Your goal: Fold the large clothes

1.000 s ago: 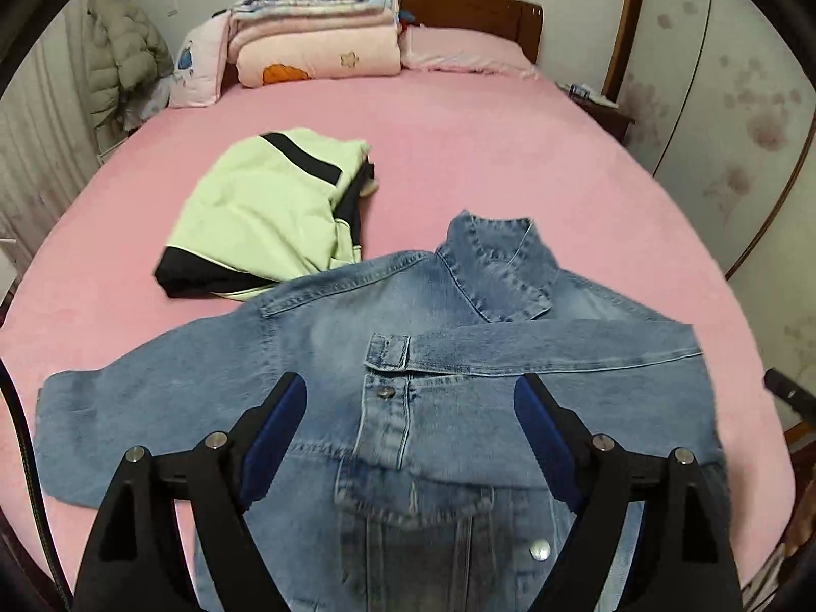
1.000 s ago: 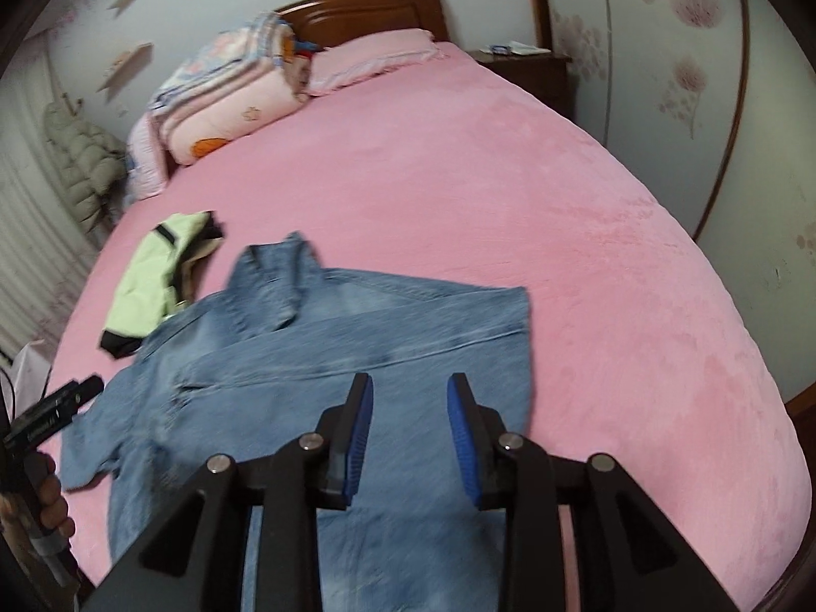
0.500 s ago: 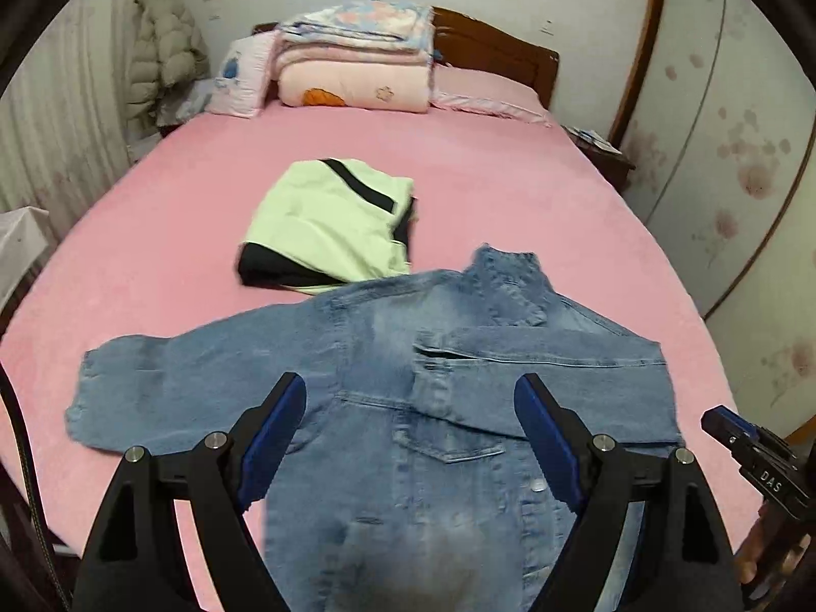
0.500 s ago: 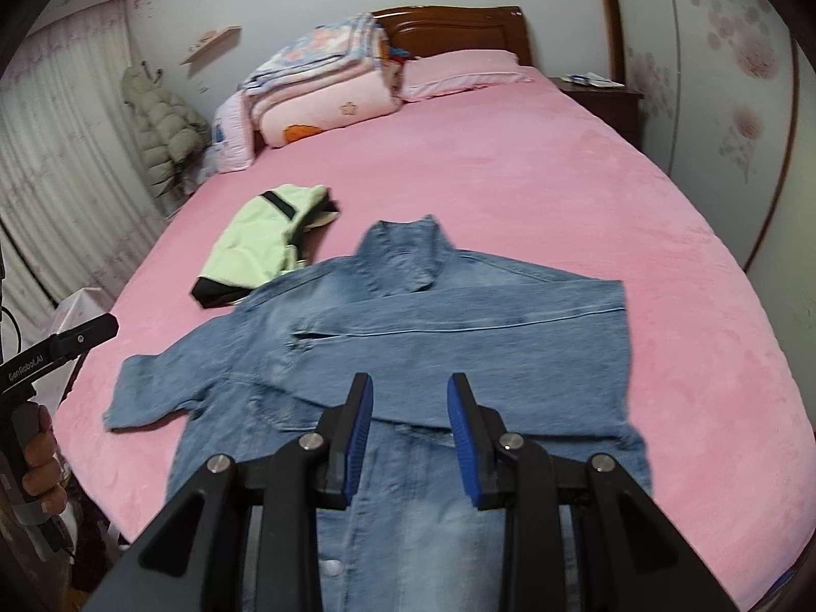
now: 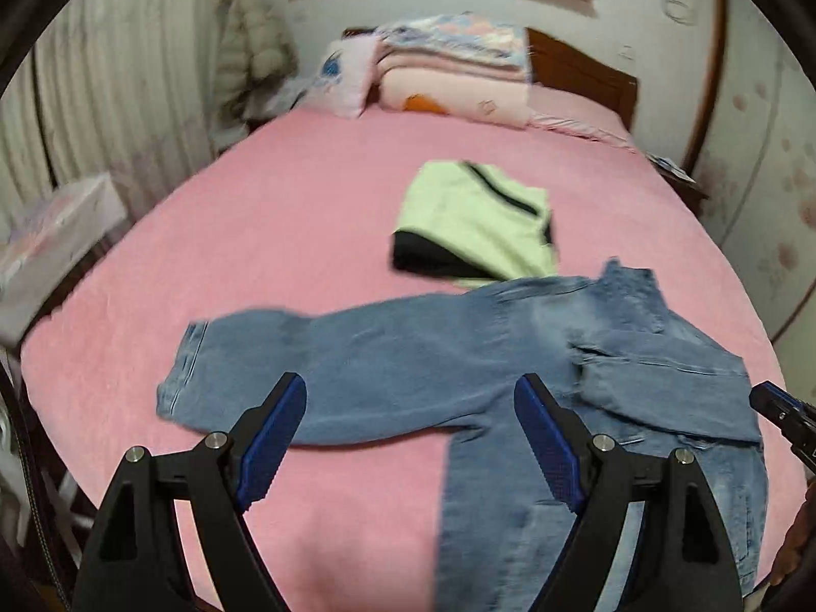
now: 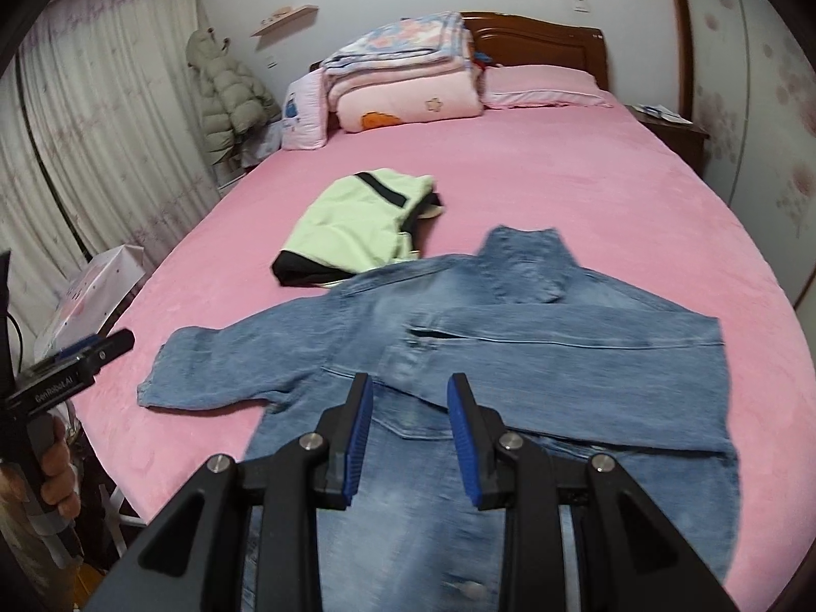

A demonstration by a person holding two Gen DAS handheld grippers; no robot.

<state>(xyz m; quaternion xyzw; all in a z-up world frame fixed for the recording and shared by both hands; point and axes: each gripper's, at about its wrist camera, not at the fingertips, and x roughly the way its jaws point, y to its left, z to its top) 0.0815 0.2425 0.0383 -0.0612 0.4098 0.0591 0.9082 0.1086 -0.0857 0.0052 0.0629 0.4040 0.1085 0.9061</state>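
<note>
On the pink bed [image 6: 586, 163], near edge: denim jacket [image 6: 510, 352] lying flat, one sleeve folded across.
Left gripper [image 5: 408, 443] is hovering spread wide, right gripper [image 6: 408, 433] part-open, both empty; heavy, limp denim is probably best pinched at the left sleeve cuff [image 5: 183, 367].

Faded, matt denim jacket [image 6: 510, 357] lies on a fuzzy pink bed cover [image 6: 586, 194]; the headboard [image 6: 540, 35] is glossy wood.

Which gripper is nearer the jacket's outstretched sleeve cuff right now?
Left. The left gripper hovers open just before the cuff; the right gripper hangs over the denim jacket body.
</note>
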